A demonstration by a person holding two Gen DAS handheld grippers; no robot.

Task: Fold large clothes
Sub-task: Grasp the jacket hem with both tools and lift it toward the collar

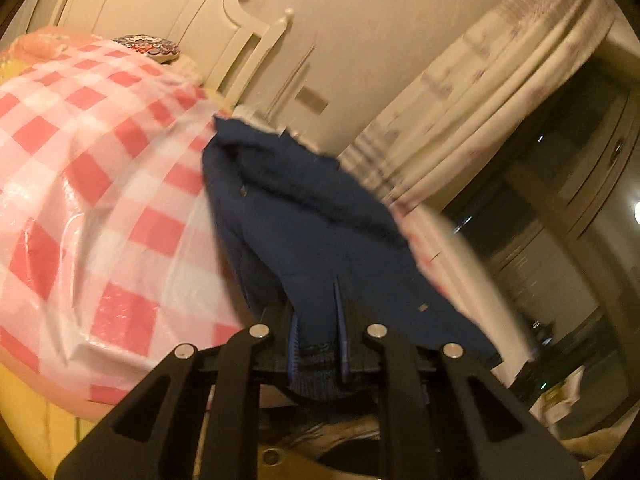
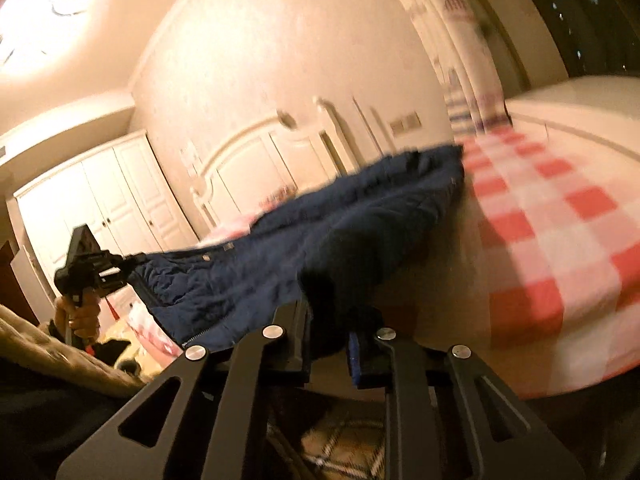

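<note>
Bedroom with cream wardrobe doors (image 2: 120, 200) at 9 o'clock, pink-checked bed cover (image 1: 88, 184) below. Navy quilted jacket (image 2: 304, 240) stretched in the air between both tools: left gripper (image 1: 316, 332) clamped on one edge, right gripper (image 2: 328, 344) clamped on another.

Red-and-white checked sheet (image 1: 92, 184) spreads over the bed in front of me, glossy and crumpled. A cream headboard (image 1: 160, 4) rises behind it, a patterned cushion (image 1: 146, 46) at its foot. Pale curtain (image 1: 492, 92) hangs beside a dark window (image 1: 560, 184). White wardrobe (image 2: 100, 204) stands along the far wall; ceiling lamp (image 2: 44, 16) glares.
</note>
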